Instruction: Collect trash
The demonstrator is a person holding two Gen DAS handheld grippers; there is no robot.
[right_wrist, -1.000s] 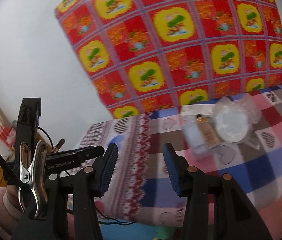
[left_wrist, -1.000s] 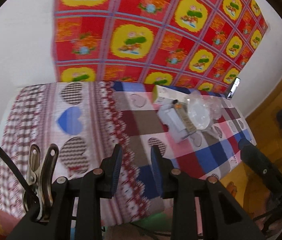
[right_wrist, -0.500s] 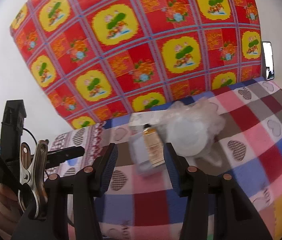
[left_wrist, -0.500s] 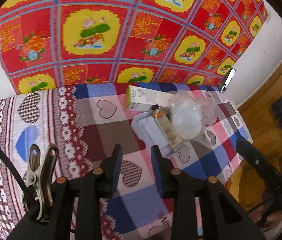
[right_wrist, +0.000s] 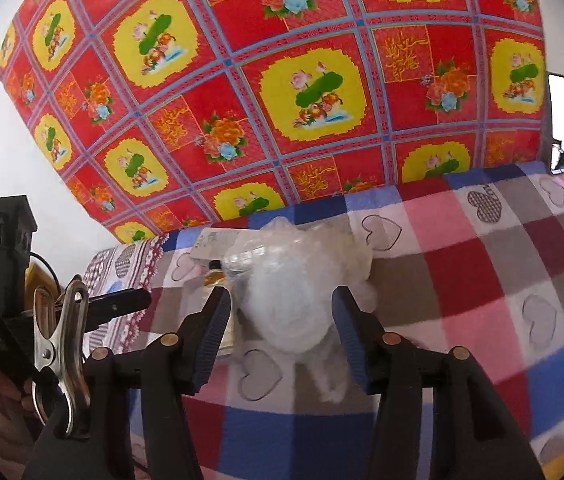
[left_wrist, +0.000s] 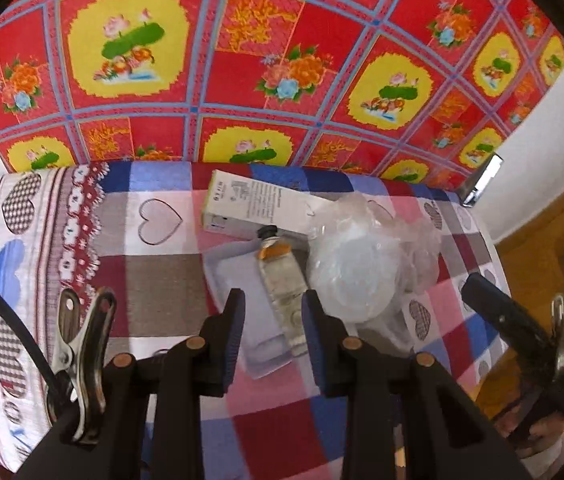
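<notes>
on the checked cloth (left_wrist: pixel 154 272), one tube (left_wrist: pixel 282 284)

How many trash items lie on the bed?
4: box at the back, tube on a flat packet in front of it, crumpled plastic bag right of the tube. More may hide underneath.

So ahead of the left gripper (left_wrist: pixel 270 318) there's a tube (left_wrist: pixel 282 292) lying on a flat packet (left_wrist: pixel 234 280), a box (left_wrist: pixel 254 204) behind them, and a crumpled plastic bag (left_wrist: pixel 356 268) just to their right. The right gripper (right_wrist: pixel 280 320) has that bag (right_wrist: pixel 294 300) between its opening jaws, everything lying on the table (left_wrist: pixel 154 288).
</notes>
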